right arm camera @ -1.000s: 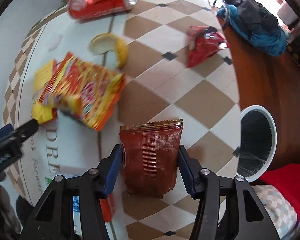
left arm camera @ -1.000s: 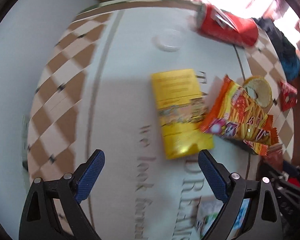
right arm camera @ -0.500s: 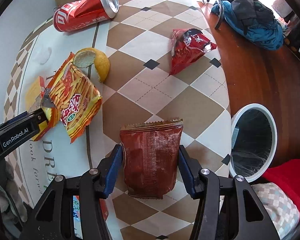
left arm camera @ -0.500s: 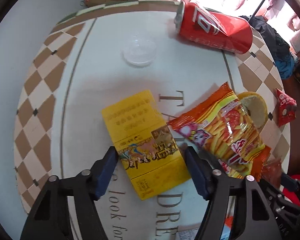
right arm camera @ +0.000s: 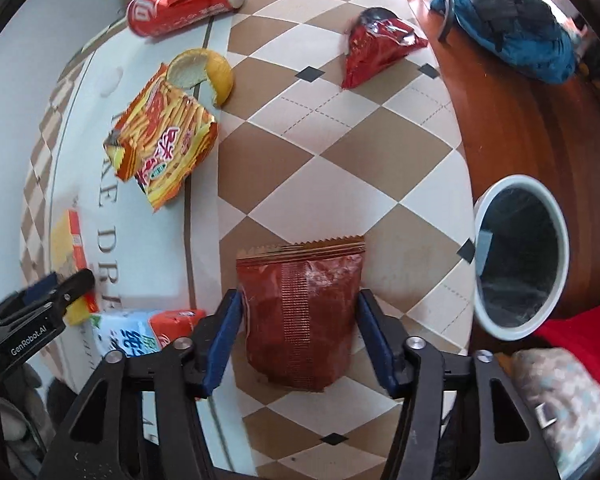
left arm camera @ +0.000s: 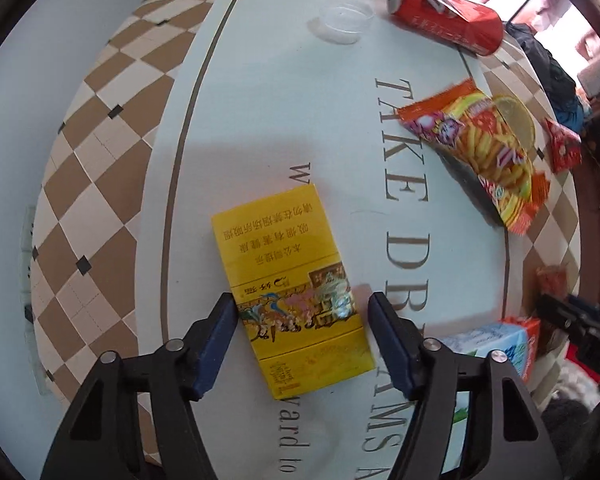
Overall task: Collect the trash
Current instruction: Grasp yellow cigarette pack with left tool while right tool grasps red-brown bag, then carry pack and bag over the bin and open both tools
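Since a second ago the left gripper (left arm camera: 302, 312) has come over the yellow box (left arm camera: 290, 298); jaws straddle it, opening, right pad clear. Box lies flat mid-table, long axis running away from the gripper. Right gripper (right arm camera: 300, 316) brackets the dark red packet (right arm camera: 302, 314), opening, serrated end pointing away. White bin (right arm camera: 518, 330) off the table's right edge: black liner, contents unclear.

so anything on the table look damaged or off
The red soda can lies on its side at the table's far edge, its wall dented in. A hollowed lemon half sits loose beside the orange fries snack bag.
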The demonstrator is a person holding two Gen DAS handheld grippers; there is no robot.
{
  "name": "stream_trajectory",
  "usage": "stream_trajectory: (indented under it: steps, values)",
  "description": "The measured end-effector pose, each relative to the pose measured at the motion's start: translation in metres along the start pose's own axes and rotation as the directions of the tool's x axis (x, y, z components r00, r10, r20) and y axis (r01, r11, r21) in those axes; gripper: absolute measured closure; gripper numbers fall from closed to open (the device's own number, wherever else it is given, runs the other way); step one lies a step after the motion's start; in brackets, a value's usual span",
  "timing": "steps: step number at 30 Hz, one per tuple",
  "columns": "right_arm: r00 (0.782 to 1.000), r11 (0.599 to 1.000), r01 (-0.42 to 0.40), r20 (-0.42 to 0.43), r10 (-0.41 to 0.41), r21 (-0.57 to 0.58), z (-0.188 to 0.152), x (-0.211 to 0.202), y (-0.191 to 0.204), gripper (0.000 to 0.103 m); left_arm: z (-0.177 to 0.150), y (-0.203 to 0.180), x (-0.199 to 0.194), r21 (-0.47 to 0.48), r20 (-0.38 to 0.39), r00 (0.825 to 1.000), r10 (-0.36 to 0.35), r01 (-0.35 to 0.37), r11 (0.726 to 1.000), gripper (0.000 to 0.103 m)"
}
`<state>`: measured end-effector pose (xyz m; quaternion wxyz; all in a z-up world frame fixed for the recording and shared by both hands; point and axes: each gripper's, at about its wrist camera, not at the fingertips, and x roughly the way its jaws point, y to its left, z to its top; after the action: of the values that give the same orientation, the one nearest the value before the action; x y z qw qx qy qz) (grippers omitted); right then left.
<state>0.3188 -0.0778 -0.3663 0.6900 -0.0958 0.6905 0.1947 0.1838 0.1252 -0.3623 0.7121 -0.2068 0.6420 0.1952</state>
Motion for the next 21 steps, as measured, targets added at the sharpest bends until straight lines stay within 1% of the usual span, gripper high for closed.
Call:
stream_trajectory:
  steps: [2, 4, 7, 9, 10, 11, 13, 15, 16, 19, 21]
  values:
    - [1.0, 1.0, -0.01, -0.011, 0.01, 0.023, -0.001, 0.0, -0.002, 0.041, 0.006, 0.003, 0.002, -0.038, -0.007, 1.0, -0.006, 0.006, 0.999, 0.037]
    - [1.0, 1.0, -0.012, -0.014, 0.012, 0.026, -0.004, 0.0, -0.002, 0.041, 0.016, 0.01, 0.004, -0.051, 0.008, 1.0, 0.005, -0.004, 0.999, 0.037]
    - [1.0, 1.0, 0.004, -0.007, -0.004, 0.017, -0.006, -0.001, 0.0, 0.041, 0.02, 0.013, 0.006, -0.073, 0.023, 0.999, 0.025, -0.024, 0.997, 0.037]
    - [1.0, 1.0, 0.03, -0.001, -0.03, 0.002, -0.008, -0.001, 0.003, 0.042, 0.035, 0.022, 0.006, -0.07, 0.043, 0.998, 0.047, -0.044, 0.997, 0.038]
    - [0.999, 0.999, 0.043, 0.005, -0.043, -0.005, -0.008, 0.0, 0.005, 0.042, 0.032, 0.02, 0.005, -0.066, 0.059, 0.997, 0.052, -0.048, 0.997, 0.045]
    - [0.998, 0.998, 0.066, 0.012, -0.065, -0.019, -0.01, 0.0, 0.008, 0.043, 0.024, 0.013, 0.001, -0.057, 0.08, 0.995, 0.054, -0.05, 0.997, 0.047]
    - [0.996, 0.995, 0.091, 0.023, -0.09, -0.034, -0.012, 0.0, 0.014, 0.046, 0.019, 0.008, 0.002, -0.049, 0.08, 0.995, 0.057, -0.053, 0.997, 0.048]
    - [0.995, 0.995, 0.094, 0.034, -0.093, -0.034, -0.015, -0.002, 0.013, 0.051, 0.013, 0.009, -0.001, -0.043, 0.083, 0.994, 0.066, -0.062, 0.997, 0.048]
    - [0.996, 0.996, 0.084, 0.038, -0.083, -0.031, -0.017, -0.003, 0.011, 0.052, 0.005, 0.002, -0.004, -0.039, 0.094, 0.993, 0.073, -0.07, 0.997, 0.048]
    - [0.995, 0.997, 0.07, 0.068, -0.068, -0.019, -0.024, -0.013, 0.01, 0.053, -0.006, -0.008, -0.025, -0.019, 0.143, 0.984, 0.102, -0.101, 0.995, 0.048]
    - [0.994, 0.999, 0.05, 0.099, -0.048, -0.011, -0.027, -0.023, 0.01, 0.053, -0.016, -0.015, -0.045, 0.003, 0.196, 0.973, 0.119, -0.122, 0.993, 0.048]
